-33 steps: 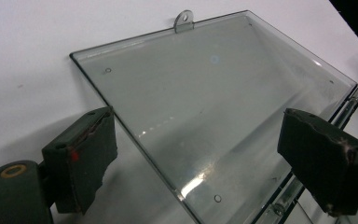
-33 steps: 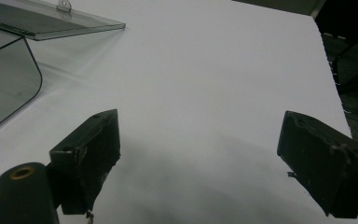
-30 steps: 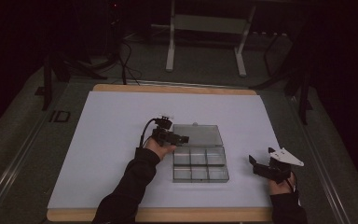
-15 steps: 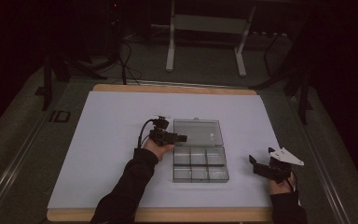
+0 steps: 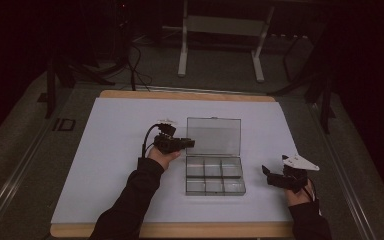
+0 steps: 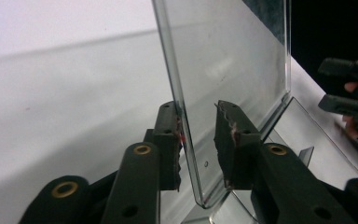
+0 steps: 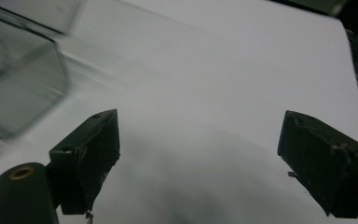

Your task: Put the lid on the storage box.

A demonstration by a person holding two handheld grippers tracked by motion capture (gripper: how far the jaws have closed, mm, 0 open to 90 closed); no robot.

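Black jaws of the left claw [image 6: 198, 140] have just been closing, and now they sit on either side of the clear lid [image 6: 228, 70]. One pad touches the lid's edge; the other has a small gap, so it does not pinch yet. A second ago the lid lay lower; now it stands up behind the clear box [image 5: 215, 175] in the middle of the white worktop [image 5: 105, 165]. The left claw [image 5: 187, 143] has gone up a little. The right claw [image 5: 269, 173] stays spread wide with nothing inside, right of the box.
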